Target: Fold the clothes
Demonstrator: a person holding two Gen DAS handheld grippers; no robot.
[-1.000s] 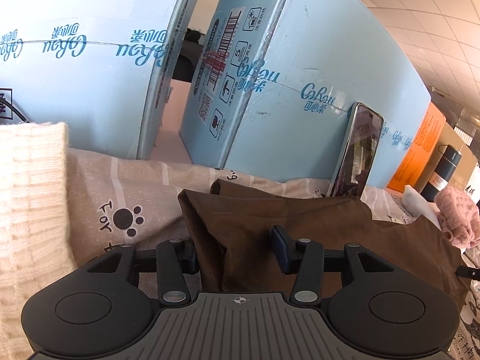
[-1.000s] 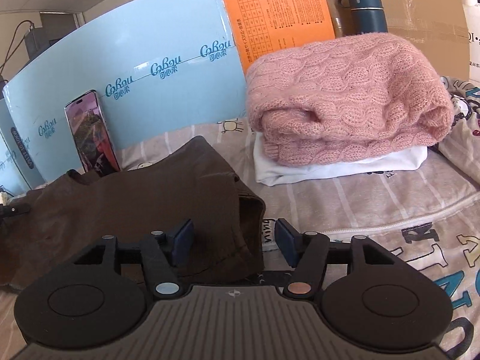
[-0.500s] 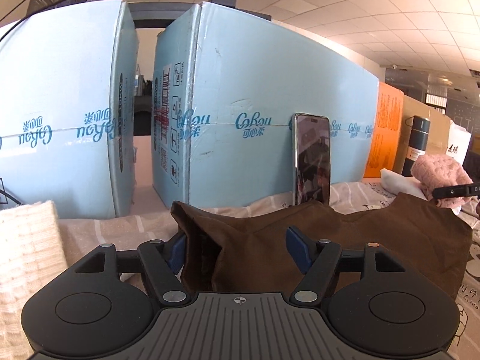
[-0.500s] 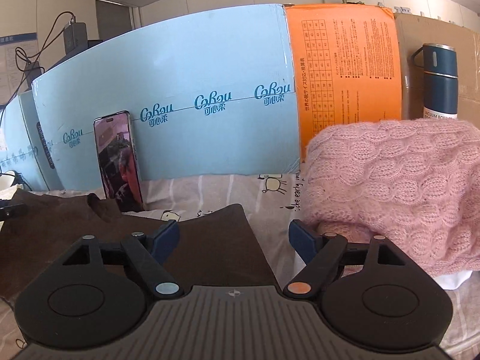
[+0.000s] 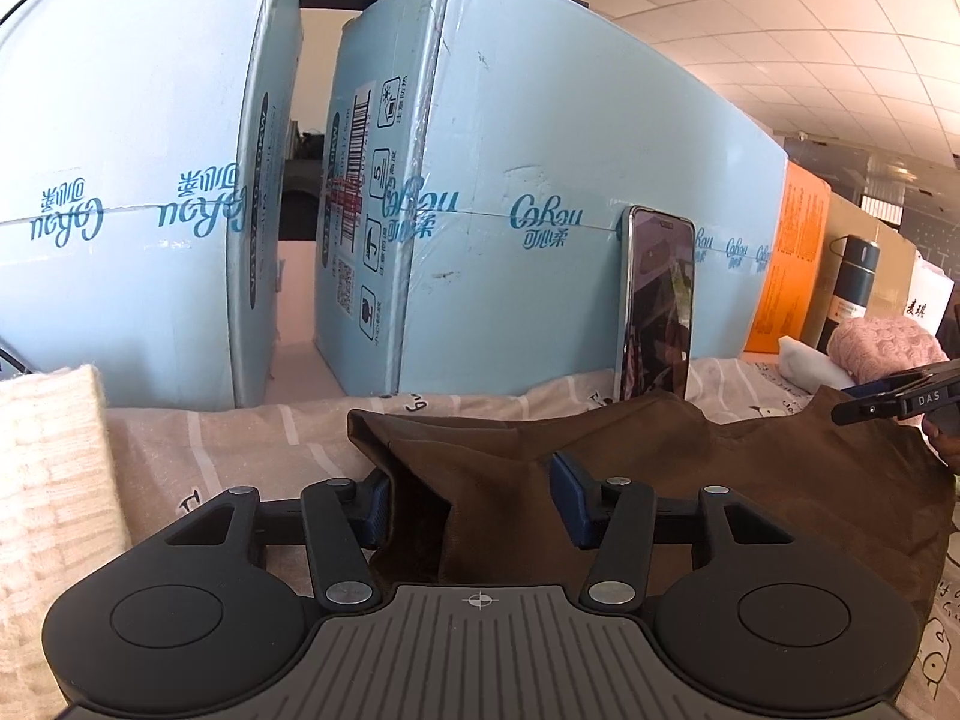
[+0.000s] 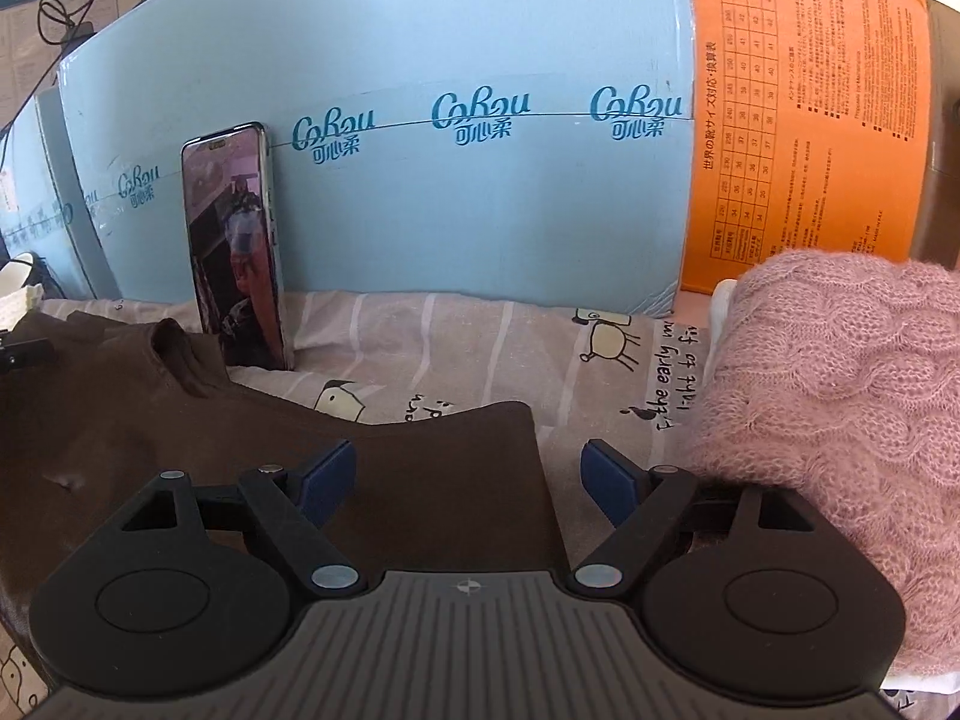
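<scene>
- Lying at far left of the left wrist view: cream ribbed knit [image 5: 42, 480], thick and soft.
- Brown garment [image 5: 660, 468], thin matte cloth, spreads over the printed striped sheet [image 5: 240, 438]; its folded corner bunches between the left gripper [image 5: 474, 495] pads. Jaws have just been closing; whether the pads press the cloth I cannot tell.
- Phone [image 5: 657, 306], glossy slab, leans on the pale blue carton [image 5: 570, 180].
- Right wrist view: right gripper [image 6: 468, 480] jaws spread, just been opening; the garment's straight edge lies between the pads, untouched.
- Pink cable-knit sweater [image 6: 840, 390], fuzzy, fills the right.
</scene>
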